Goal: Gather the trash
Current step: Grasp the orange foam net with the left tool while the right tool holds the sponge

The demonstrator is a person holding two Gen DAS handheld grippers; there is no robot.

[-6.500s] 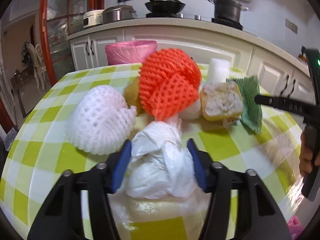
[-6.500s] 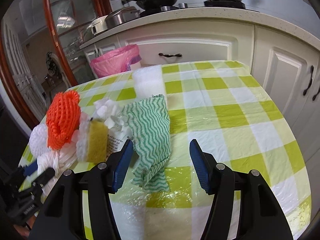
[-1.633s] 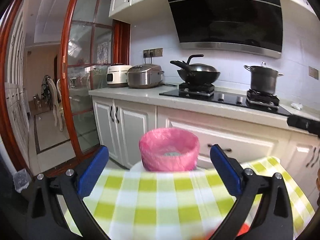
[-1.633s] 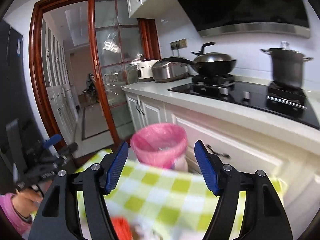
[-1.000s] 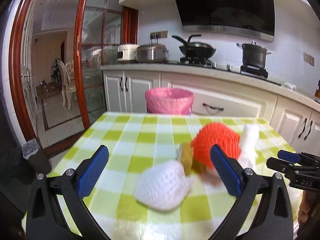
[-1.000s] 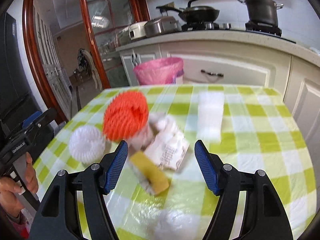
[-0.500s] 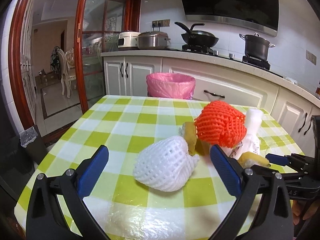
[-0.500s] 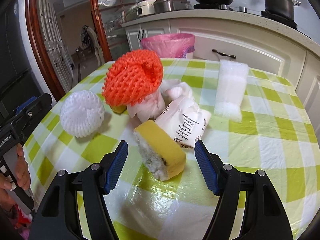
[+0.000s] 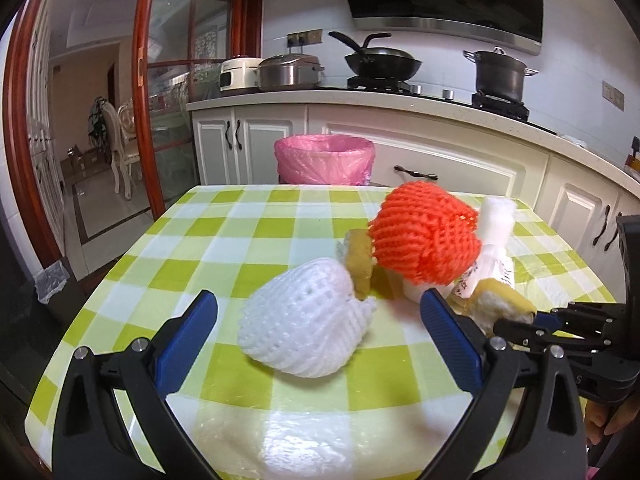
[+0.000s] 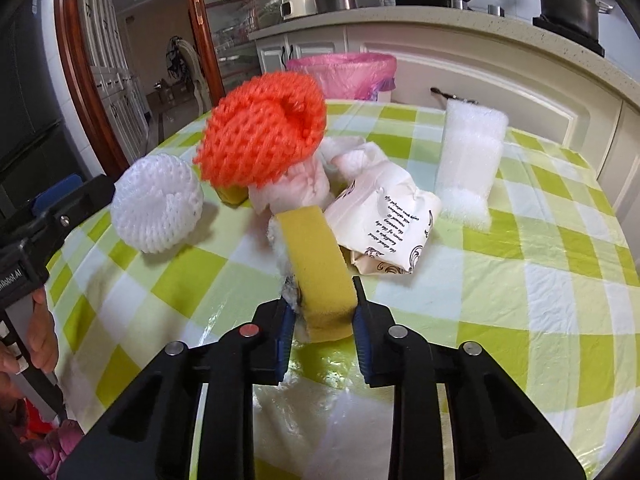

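— Beyond the table's far edge stands the pink-lined bin (image 9: 324,159), waiting for trash.
— Left gripper (image 9: 320,326) gapes wide around the white foam net (image 9: 306,322), untouched?
— Yes. Right gripper (image 10: 322,318) is closing on the yellow sponge (image 10: 316,256) near the front edge.

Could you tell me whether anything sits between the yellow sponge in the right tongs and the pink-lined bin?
Yes. Between the yellow sponge block, which the closing right tongs pinch, and the pink-lined bin sits the orange foam net.
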